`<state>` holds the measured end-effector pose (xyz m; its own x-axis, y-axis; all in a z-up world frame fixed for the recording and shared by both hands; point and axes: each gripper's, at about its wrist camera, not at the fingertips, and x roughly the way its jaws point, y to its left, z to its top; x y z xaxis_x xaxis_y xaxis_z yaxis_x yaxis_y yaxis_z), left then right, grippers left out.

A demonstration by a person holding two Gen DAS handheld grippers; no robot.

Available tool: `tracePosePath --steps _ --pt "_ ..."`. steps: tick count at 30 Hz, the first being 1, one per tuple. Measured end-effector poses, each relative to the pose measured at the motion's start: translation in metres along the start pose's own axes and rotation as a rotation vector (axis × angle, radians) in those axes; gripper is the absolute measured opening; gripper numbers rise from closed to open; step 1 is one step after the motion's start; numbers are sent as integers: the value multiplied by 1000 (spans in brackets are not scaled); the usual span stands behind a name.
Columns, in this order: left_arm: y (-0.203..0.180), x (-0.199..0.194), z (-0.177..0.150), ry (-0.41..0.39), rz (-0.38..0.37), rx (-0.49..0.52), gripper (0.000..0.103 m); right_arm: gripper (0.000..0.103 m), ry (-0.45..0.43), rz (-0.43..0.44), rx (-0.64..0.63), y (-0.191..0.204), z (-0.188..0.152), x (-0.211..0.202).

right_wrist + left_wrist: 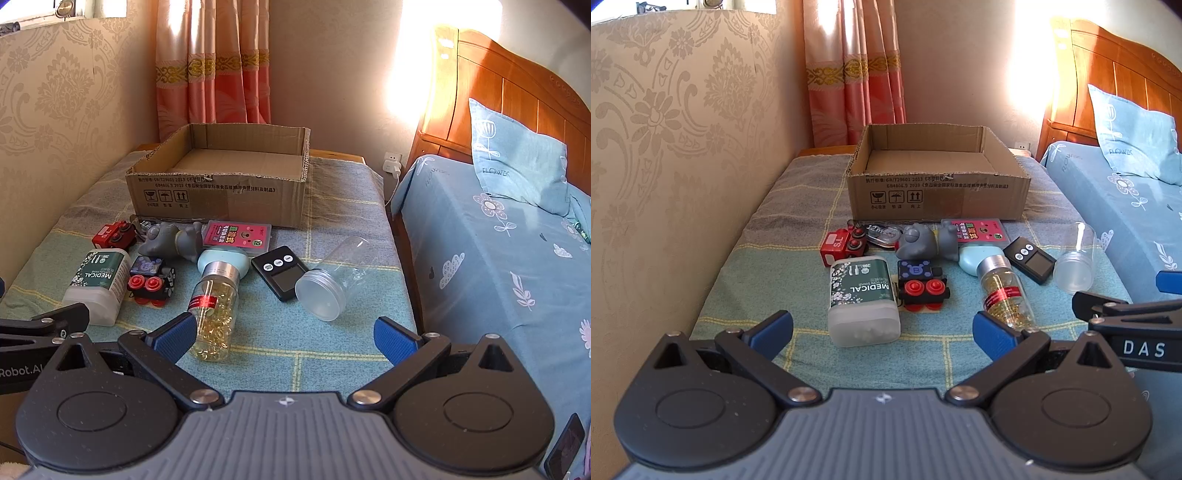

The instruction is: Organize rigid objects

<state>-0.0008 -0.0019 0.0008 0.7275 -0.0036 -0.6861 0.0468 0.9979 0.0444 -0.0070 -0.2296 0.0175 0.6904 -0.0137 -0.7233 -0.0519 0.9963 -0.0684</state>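
While both my grippers, left [882, 328] and right [284, 334], hover wide open and empty, I'd straddle the swab box [862, 301] squarely, then carry it to the carton [938, 177].

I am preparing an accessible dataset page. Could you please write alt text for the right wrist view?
The open right gripper hovers over a cloth-covered table of small objects, nearest a lying bottle of gold capsules and a clear empty jar. An empty cardboard box stands behind them; a blue bed is at right.
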Motion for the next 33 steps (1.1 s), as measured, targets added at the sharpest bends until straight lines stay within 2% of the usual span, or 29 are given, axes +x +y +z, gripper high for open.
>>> tracePosePath --steps 33 --pt "-1 0 3 -3 -10 0 103 103 -1 -10 2 -4 4 -2"
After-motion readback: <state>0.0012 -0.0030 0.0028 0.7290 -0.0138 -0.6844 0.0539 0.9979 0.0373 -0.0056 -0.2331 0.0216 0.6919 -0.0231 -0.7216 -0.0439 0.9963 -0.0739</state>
